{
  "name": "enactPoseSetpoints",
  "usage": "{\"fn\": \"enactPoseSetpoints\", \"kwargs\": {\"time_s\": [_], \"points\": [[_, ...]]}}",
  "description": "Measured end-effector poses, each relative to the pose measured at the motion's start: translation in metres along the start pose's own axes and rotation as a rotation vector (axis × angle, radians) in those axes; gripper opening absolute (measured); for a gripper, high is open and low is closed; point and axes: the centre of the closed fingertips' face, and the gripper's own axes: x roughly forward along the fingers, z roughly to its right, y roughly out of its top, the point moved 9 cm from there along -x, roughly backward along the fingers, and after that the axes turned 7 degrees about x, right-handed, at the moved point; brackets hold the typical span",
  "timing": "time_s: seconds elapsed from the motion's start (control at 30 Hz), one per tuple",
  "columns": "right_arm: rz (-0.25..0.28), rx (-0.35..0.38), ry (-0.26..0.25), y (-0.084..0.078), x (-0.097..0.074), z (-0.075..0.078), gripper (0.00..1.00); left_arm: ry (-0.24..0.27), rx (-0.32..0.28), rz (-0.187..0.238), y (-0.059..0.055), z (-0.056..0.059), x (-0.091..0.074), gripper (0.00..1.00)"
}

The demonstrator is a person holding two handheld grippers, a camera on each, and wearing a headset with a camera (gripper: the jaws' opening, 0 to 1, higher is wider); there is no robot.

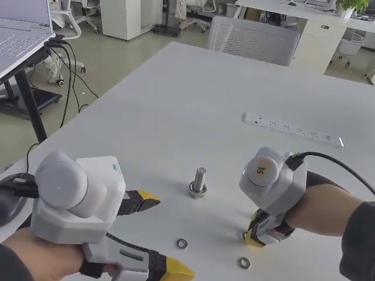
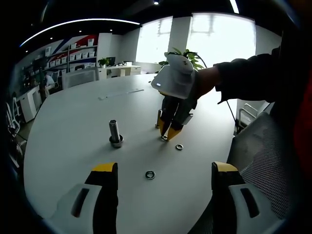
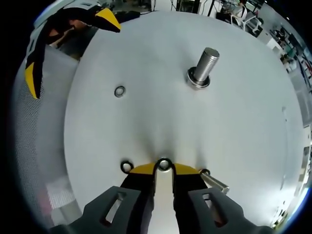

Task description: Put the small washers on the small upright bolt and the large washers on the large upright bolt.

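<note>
Head view: on the white tabletop (image 1: 176, 105) the large bolt (image 1: 200, 177) stands upright with a broad metal ring round its foot. The left claw (image 1: 173, 237) reaches in from the lower left, its yellow-tipped jaws spread wide apart. The right claw (image 1: 253, 236) points down at the tabletop to the right of the bolt; how its jaws stand cannot be told from this angle. A first washer (image 1: 182, 243) lies flat between the two claws, nearer the person than the bolt. A second washer (image 1: 244, 263) lies just beside the right claw's tips. A white power strip (image 1: 293, 129) lies farther back on the tabletop, and a laptop (image 1: 20, 29) sits off its upper left. Left gripper view: the left claw's own jaws rise wide open with nothing held. The first washer lies a little ahead between them, the large bolt ahead to the left, and the right claw tip-down on the surface beyond. Right gripper view: the right claw's jaws are drawn close together on a third washer (image 3: 165, 164), which sits pinched in the notch between the yellow tips, flat on the tabletop. The second washer lies just beside one jaw. A small bolt (image 3: 214, 183) is just beside the other jaw, its shaft slanting toward the view's edge; whether it stands upright is hard to tell. The large bolt stands well ahead.
</note>
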Motion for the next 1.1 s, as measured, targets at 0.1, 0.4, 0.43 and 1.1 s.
{"fn": "enactPoseSetpoints", "kwargs": {"time_s": [0.1, 0.4, 0.43, 1.1], "points": [[-0.005, -0.002, 0.003, -0.001, 0.000, -0.001, 0.14, 0.000, -0.001, 0.001, 0.000, 0.000, 0.000, 0.78], [-0.016, -0.008, 0.003, -0.006, -0.007, -0.005, 0.14, -0.001, 0.001, 0.001, -0.001, -0.001, -0.001, 0.78], [-0.017, -0.007, 0.001, -0.006, -0.008, -0.005, 0.14, -0.001, 0.001, 0.002, -0.001, 0.000, -0.001, 0.78], [-0.016, 0.025, 0.009, -0.029, -0.050, -0.009, 0.14, -0.005, 0.005, 0.006, -0.001, 0.002, -0.003, 0.78]]}}
